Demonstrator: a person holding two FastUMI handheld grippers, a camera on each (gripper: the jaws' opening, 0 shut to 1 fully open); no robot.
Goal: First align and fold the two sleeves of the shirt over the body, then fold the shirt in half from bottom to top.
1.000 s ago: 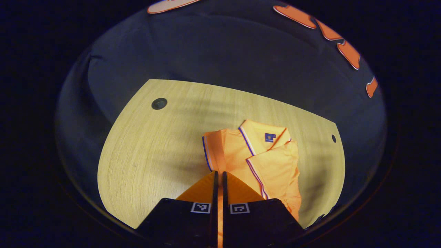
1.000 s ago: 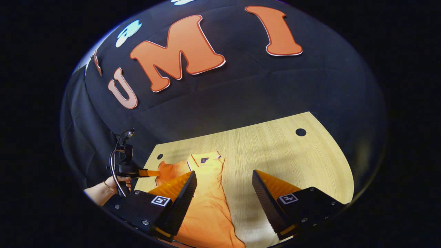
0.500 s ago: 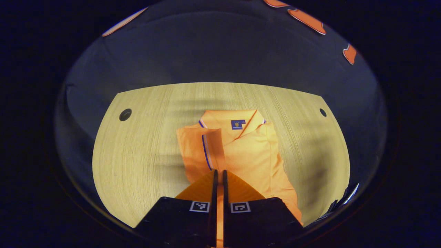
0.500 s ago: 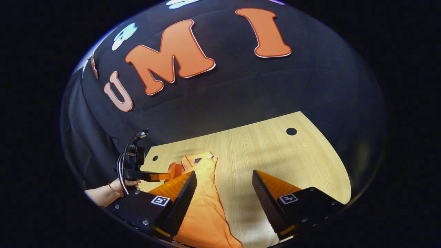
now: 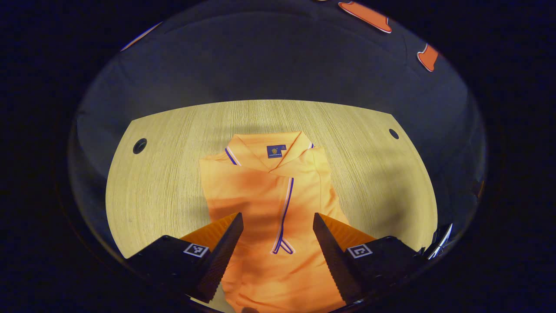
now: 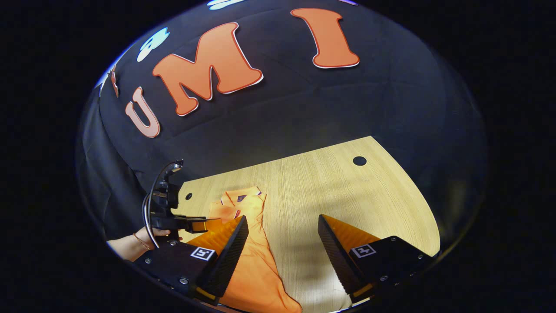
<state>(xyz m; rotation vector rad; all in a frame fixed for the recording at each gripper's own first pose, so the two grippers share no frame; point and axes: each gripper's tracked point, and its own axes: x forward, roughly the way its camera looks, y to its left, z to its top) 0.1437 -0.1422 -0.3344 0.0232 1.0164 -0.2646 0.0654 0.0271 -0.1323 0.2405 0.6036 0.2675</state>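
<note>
Apparently both sleeves already lie folded over the body of the orange shirt, which rests flat on the wooden worktop, collar toward the far edge; the bottom-to-top fold looks not yet done. The left gripper hovers just above the shirt, jaws wide apart and holding nothing. The right gripper, jaws likewise spread and empty, hangs beside the shirt's edge. The hem is cut off from sight
</note>
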